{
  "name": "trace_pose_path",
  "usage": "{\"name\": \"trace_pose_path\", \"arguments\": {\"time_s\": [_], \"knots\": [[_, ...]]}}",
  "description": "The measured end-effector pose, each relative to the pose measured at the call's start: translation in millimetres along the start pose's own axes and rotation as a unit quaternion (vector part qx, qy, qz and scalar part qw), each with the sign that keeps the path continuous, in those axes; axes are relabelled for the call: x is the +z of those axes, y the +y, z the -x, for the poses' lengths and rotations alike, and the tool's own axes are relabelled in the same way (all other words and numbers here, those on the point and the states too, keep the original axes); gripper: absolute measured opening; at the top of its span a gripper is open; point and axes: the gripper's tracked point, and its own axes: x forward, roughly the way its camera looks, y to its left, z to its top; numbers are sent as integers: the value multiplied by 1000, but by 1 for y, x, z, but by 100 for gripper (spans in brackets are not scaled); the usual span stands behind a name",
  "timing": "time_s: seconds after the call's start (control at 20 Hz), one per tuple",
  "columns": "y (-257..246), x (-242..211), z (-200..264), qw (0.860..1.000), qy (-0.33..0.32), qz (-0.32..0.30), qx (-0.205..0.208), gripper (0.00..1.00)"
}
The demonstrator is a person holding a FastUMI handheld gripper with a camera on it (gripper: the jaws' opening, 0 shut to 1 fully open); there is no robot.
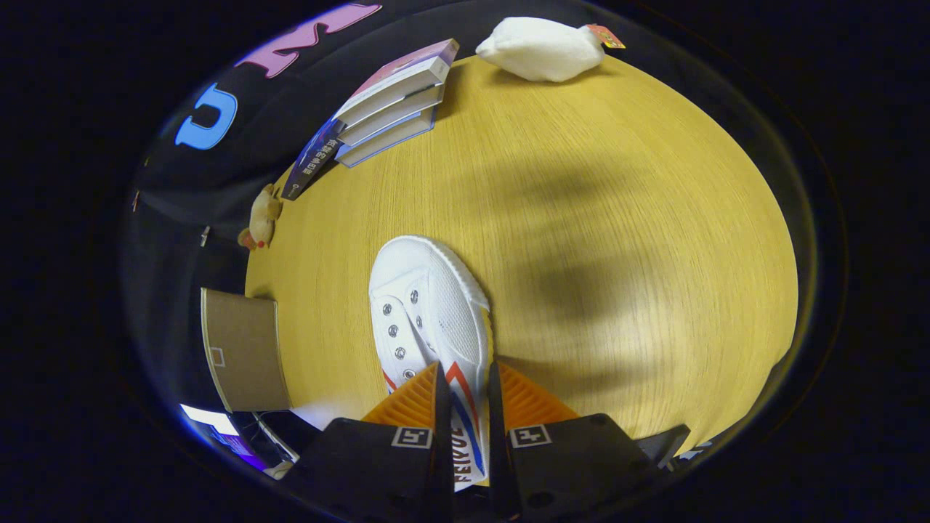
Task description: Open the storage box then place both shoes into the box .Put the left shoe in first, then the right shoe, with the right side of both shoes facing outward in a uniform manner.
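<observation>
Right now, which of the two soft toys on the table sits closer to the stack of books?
The small tan toy, just beside the books' leaning end. The white plush lies farther off. The tongs grip the shoe.

Shoe (429,312) between claw (465,385) fingers, on table (617,218)

We count one white shoe (429,305), one stack of three books (392,98) near the table's (617,218) far edge, one white plush toy (541,47) at the far edge, one small duck toy (261,218) and one cardboard box (243,349) at its left edge.
</observation>
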Motion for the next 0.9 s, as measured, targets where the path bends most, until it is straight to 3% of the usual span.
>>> {"name": "trace_pose_path", "arguments": {"time_s": [0.15, 0.4, 0.9], "knots": [[5, -2, 8, 1000, -15, -22, 0, 24], [47, 8, 45, 996, -56, -56, 45, 24], [205, 25, 112, 986, -102, -46, 127, 23]]}}
